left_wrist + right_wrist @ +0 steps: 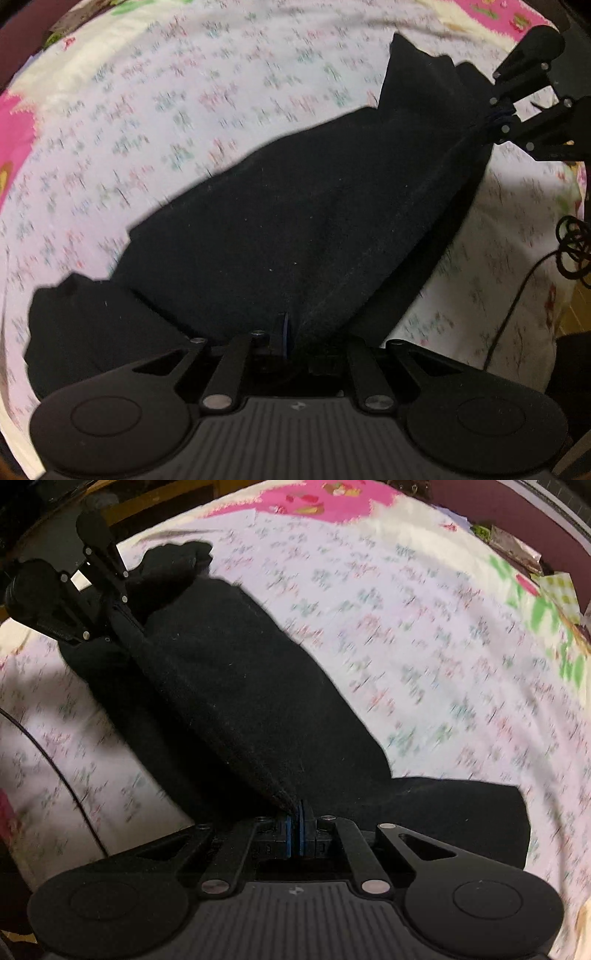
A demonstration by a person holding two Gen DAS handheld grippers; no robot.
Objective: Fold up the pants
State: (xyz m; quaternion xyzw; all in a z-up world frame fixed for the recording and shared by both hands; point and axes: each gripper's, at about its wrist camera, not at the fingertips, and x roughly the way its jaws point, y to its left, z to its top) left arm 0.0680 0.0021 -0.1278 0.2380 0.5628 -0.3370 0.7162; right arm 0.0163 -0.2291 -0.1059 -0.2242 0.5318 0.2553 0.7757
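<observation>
Black pants (295, 206) hang stretched between my two grippers above a flowered bed sheet (147, 110). My left gripper (286, 338) is shut on one edge of the cloth, which bunches up at its blue pads. In the same view my right gripper (496, 120) pinches the far end at the upper right. The right wrist view shows the pants (236, 686) running from my right gripper (295, 821), shut on a pointed fold, up to the left gripper (127, 624) at the upper left. Part of the pants lies on the sheet behind.
A thin black cable (517, 306) with a coil (574, 247) lies over the sheet near the bed's edge. A pink patterned border (306, 498) and clutter (517, 546) sit at the far side of the bed. Both views are blurred by motion.
</observation>
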